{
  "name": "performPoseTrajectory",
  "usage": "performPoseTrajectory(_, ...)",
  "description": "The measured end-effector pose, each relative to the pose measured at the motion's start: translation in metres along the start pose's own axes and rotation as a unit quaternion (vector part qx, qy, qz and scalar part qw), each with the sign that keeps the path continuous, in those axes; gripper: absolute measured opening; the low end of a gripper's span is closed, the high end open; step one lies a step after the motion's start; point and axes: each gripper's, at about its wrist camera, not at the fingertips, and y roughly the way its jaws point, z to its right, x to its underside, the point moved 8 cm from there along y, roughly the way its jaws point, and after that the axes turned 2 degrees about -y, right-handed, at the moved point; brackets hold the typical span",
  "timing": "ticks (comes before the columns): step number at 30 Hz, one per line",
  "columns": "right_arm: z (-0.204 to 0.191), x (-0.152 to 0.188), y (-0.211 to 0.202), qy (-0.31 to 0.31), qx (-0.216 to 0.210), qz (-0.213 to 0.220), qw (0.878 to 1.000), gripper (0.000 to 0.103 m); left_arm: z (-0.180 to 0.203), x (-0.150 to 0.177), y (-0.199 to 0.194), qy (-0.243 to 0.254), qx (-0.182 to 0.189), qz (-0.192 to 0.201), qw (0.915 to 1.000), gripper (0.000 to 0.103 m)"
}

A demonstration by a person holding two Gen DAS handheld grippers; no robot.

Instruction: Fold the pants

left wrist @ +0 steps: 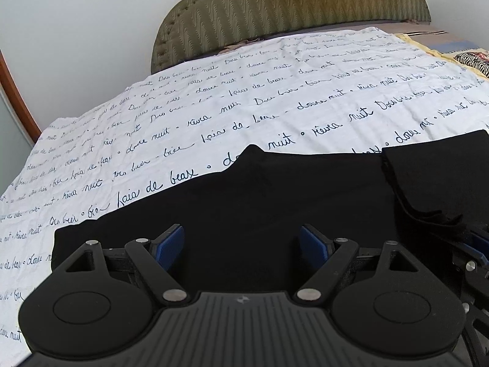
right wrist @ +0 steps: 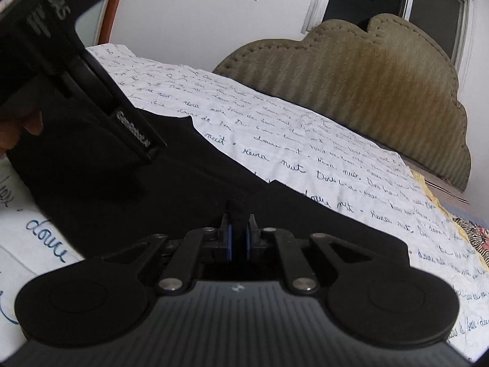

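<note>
Black pants [left wrist: 275,189] lie flat on a wrinkled white sheet [left wrist: 214,98] printed with cursive script (quilted olive headboard [left wrist: 290,3] far). Left gripper [left wrist: 241,246] hangs spread over the cloth. Right gripper [right wrist: 239,238] is pinching a black fabric fold between blue pads.

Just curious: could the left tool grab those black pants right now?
Probably yes. The left tool is open, with the black pants lying right between and ahead of its pads, nothing in between.

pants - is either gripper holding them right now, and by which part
The right gripper is shut on an edge of the black pants; which part cannot be told. The left gripper is open, holding nothing.
</note>
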Motion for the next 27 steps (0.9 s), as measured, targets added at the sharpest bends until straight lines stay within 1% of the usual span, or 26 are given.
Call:
performPoseTrajectory(3, -0.002, 0.001, -0.007, -0.004, -0.009, -0.001, 1.000, 0.010, 0.000, 0.002, 0.000, 0.000, 0.002, -0.002, 1.0000, 0.083)
performPoseTrajectory(10, -0.032, 0.002, -0.018, -0.040, -0.046, 0.002, 0.998, 0.010, -0.004, 0.004, 0.001, 0.000, -0.002, -0.003, 1.0000, 0.083)
performPoseTrajectory(17, -0.054, -0.003, -0.018, -0.058, -0.061, 0.008, 0.996, 0.010, -0.007, 0.006, 0.002, -0.005, 0.000, -0.006, 1.0000, 0.083)
performPoseTrajectory(20, -0.062, 0.003, -0.013, -0.065, -0.072, -0.012, 0.995, 0.017, -0.007, 0.006, 0.000, -0.003, 0.005, -0.005, 1.0000, 0.083)
performPoseTrajectory(22, -0.061, 0.004, -0.023, -0.076, -0.073, -0.010, 0.994, 0.022, -0.007, 0.007, -0.001, 0.001, 0.005, -0.003, 1.0000, 0.083)
performPoseTrajectory(23, -0.058, 0.003, -0.032, -0.075, -0.078, -0.005, 0.994, 0.025, -0.007, 0.007, -0.002, 0.003, 0.005, -0.003, 1.0000, 0.083)
performPoseTrajectory(24, -0.052, 0.001, -0.042, -0.068, -0.083, 0.002, 0.994, 0.025, -0.006, 0.007, -0.002, 0.003, 0.006, -0.003, 1.0000, 0.083)
performPoseTrajectory(25, -0.042, 0.000, -0.053, -0.057, -0.080, 0.009, 0.995, 0.025, -0.006, 0.007, -0.002, 0.002, 0.007, -0.003, 1.0000, 0.083)
performPoseTrajectory(27, -0.018, 0.001, -0.070, -0.036, -0.051, 0.012, 0.998, 0.025, -0.004, 0.007, -0.002, -0.002, 0.015, -0.005, 0.9999, 0.083)
